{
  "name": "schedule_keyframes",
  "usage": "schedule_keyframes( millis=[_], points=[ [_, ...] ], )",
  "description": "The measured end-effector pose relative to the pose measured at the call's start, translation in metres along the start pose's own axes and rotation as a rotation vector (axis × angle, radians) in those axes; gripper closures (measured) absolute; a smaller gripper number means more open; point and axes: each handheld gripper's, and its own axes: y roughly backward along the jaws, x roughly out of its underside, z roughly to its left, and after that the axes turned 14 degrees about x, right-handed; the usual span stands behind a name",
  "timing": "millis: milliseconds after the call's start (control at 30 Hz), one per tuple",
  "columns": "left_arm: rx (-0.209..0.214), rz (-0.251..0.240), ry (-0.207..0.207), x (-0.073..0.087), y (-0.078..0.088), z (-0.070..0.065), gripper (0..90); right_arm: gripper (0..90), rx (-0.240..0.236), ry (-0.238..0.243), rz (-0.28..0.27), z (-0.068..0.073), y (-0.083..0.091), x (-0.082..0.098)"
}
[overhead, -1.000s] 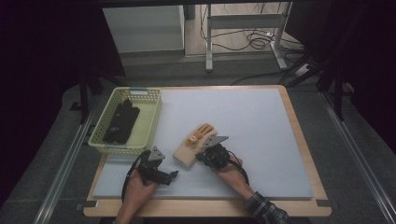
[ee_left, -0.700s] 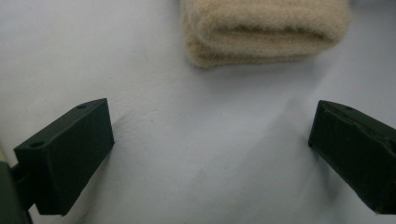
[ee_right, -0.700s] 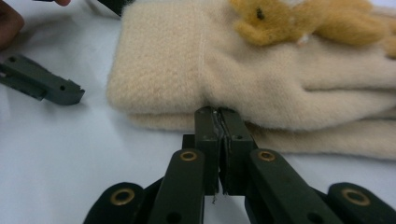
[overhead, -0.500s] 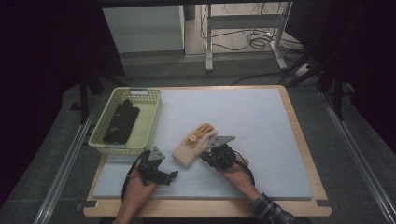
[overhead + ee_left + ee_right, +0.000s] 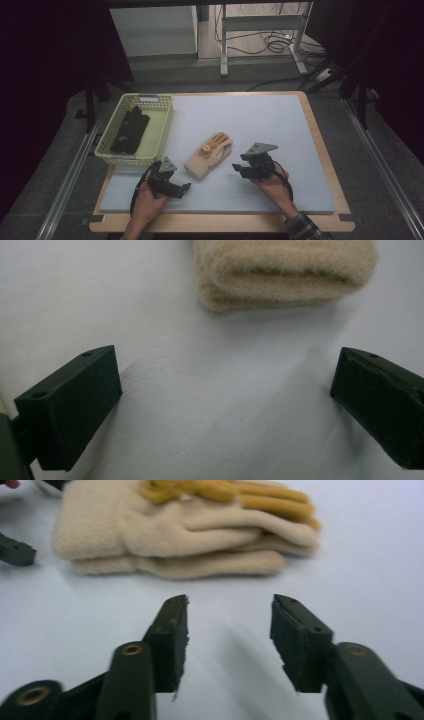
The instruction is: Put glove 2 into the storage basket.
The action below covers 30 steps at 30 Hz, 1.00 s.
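Observation:
A pair of fuzzy cream gloves (image 5: 209, 155) with mustard fingers lies stacked on the pale mat, cuff toward me. My right gripper (image 5: 239, 167) sits just right of the pair. Its jaws have just been opening and hold nothing. In the right gripper view the gloves (image 5: 185, 525) lie beyond the parted jaws of the right gripper (image 5: 230, 625). My left gripper (image 5: 185, 187) rests on the mat near the cuff. The left gripper view has its jaws (image 5: 225, 400) spread wide with bare mat between them, and the glove cuff (image 5: 285, 272) ahead.
A yellow-green mesh basket (image 5: 162, 125) stands at the mat's left edge with dark gloves (image 5: 129, 130) inside. The mat (image 5: 260, 120) lies on a wooden table. Table legs and cables are on the floor beyond the far edge.
My right gripper has drawn away from the gloves toward the right and its jaws have parted. The gloves stay where they were. The left gripper has not moved.

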Motion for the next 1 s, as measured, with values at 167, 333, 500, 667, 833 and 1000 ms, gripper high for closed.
schedule_keyframes(
  millis=[167,333,500,667,833,1000],
  points=[
    [0.000,0.000,0.001,0.000,0.000,0.000,0.0,33.3,0.033,-0.026,0.011,-0.016,0.010,0.011],
    [0.003,0.002,0.003,0.000,0.000,0.000,0.0,26.1,0.086,-0.049,0.029,-0.032,0.017,0.025],
    [0.003,0.004,0.003,0.000,0.000,0.000,0.0,22.2,0.145,-0.059,0.050,-0.046,0.023,0.039],
    [0.004,0.002,0.003,0.000,0.000,0.001,0.0,19.8,0.173,-0.084,0.069,-0.057,0.025,0.053],
    [0.004,0.001,0.004,0.000,0.000,0.001,0.1,18.2,0.173,-0.087,0.091,-0.061,0.023,0.057],
    [0.007,-0.001,0.005,0.000,0.001,0.001,0.2,17.0,0.175,-0.076,0.094,-0.060,0.022,0.058]
  ],
)
